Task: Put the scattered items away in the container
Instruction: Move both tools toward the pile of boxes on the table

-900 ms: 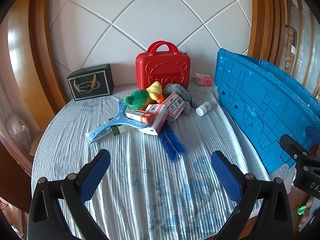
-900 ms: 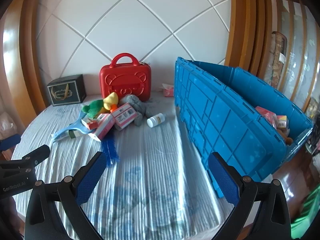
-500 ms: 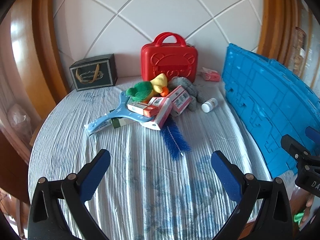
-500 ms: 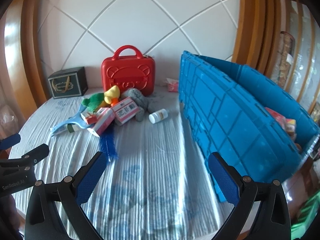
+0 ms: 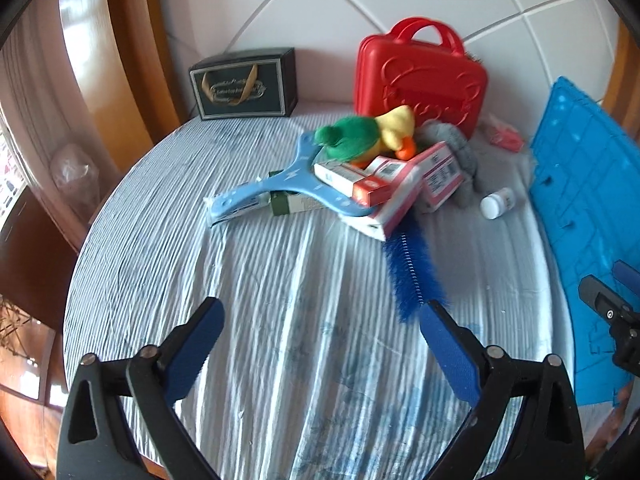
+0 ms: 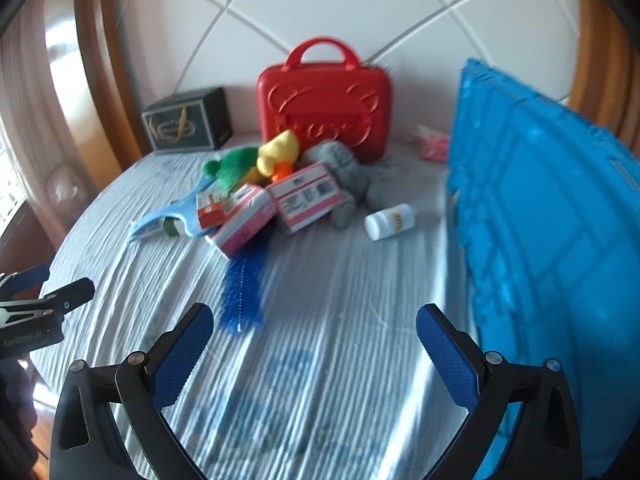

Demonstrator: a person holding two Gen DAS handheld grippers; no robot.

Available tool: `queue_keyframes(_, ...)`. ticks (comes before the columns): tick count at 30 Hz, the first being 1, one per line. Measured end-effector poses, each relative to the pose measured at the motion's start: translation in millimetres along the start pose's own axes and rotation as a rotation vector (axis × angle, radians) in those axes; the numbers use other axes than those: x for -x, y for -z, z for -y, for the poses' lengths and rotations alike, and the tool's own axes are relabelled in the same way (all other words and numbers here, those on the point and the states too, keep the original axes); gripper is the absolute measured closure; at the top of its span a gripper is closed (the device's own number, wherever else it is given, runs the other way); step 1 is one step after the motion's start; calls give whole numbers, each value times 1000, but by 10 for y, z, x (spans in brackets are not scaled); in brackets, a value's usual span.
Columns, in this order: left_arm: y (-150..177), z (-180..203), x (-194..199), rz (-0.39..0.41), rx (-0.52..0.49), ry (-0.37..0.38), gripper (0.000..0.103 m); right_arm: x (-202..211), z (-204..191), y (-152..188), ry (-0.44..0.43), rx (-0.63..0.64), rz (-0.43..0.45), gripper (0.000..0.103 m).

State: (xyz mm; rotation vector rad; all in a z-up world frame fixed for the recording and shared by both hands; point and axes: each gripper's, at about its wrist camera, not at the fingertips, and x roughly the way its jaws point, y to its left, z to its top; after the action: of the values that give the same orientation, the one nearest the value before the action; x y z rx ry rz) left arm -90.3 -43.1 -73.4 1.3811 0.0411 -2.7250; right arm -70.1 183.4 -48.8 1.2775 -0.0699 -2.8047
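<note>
A heap of items lies mid-table: a green and yellow plush duck, pink and white boxes, a light blue hanger, a grey plush and a blue bottle brush. A white pill bottle lies beside the blue crate at the right. My left gripper hangs open over bare cloth short of the heap. The right gripper is open too, empty, near the crate wall.
A red carry case and a dark gift box stand against the white padded wall. A small pink packet lies by the crate's far corner. The round table has a striped cloth and drops off at left.
Both grippers have swung left and moved closer to the heap, which now looks larger and sits more to the right in the left view. Jaws stay wide; nothing was picked up.
</note>
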Motion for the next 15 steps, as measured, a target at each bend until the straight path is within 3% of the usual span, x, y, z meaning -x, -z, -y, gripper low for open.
queue_keyframes(3,-90,-62,-83,-2,15,-8,4,-162,-26,-81,-43,28,-32,0)
queue_keyframes(10,-488,-270,-380,6,20,-1,6,-488,-193,-390,-44,33,-40,0)
queue_keyframes(15,-869,-226,-805,-36,4,67,18,-776,-326,-618,-20,13,-51,1)
